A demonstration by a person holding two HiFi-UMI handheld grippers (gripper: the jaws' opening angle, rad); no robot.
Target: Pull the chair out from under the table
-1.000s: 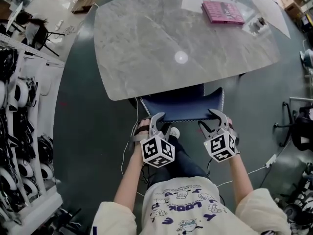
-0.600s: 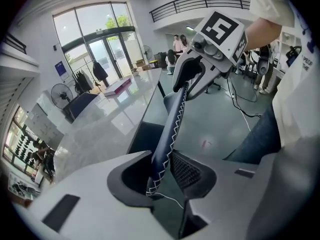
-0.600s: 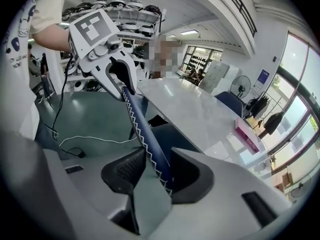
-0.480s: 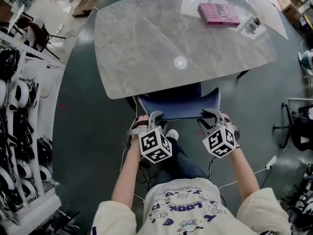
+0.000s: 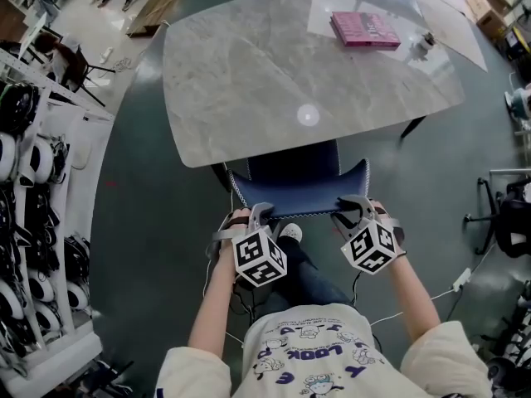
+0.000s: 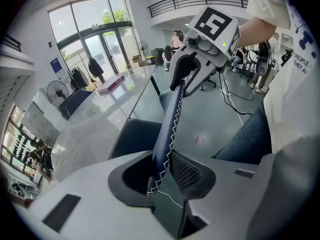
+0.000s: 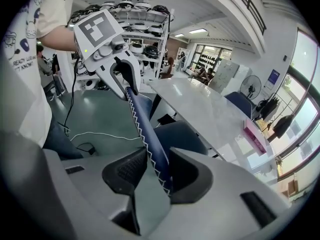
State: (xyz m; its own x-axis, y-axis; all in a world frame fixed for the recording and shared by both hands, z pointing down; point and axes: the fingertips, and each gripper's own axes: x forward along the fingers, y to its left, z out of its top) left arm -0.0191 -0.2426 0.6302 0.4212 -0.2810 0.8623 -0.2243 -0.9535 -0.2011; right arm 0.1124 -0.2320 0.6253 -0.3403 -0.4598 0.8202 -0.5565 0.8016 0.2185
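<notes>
A dark blue chair (image 5: 297,191) with white zigzag stitching along its backrest stands partly under the grey marble table (image 5: 274,65). My left gripper (image 5: 260,215) is shut on the left end of the backrest's top edge (image 6: 167,134). My right gripper (image 5: 353,206) is shut on the right end of that edge (image 7: 145,129). Both pairs of jaws have just been closing, with the backrest's edge between them. The seat (image 5: 292,160) shows in front of the table's near edge. From each gripper view the other gripper (image 6: 187,69) (image 7: 120,69) shows clamped on the far end of the backrest.
A pink book (image 5: 365,29) and a small white object (image 5: 421,46) lie on the table's far right. Shelves of helmets (image 5: 25,181) line the left. A cable (image 5: 448,284) and a black office chair (image 5: 506,214) are at the right. My shoe (image 5: 290,233) is below the backrest.
Both grippers went from open round the backrest to shut on it. They moved back toward me, and the chair slid further out from under the table.
</notes>
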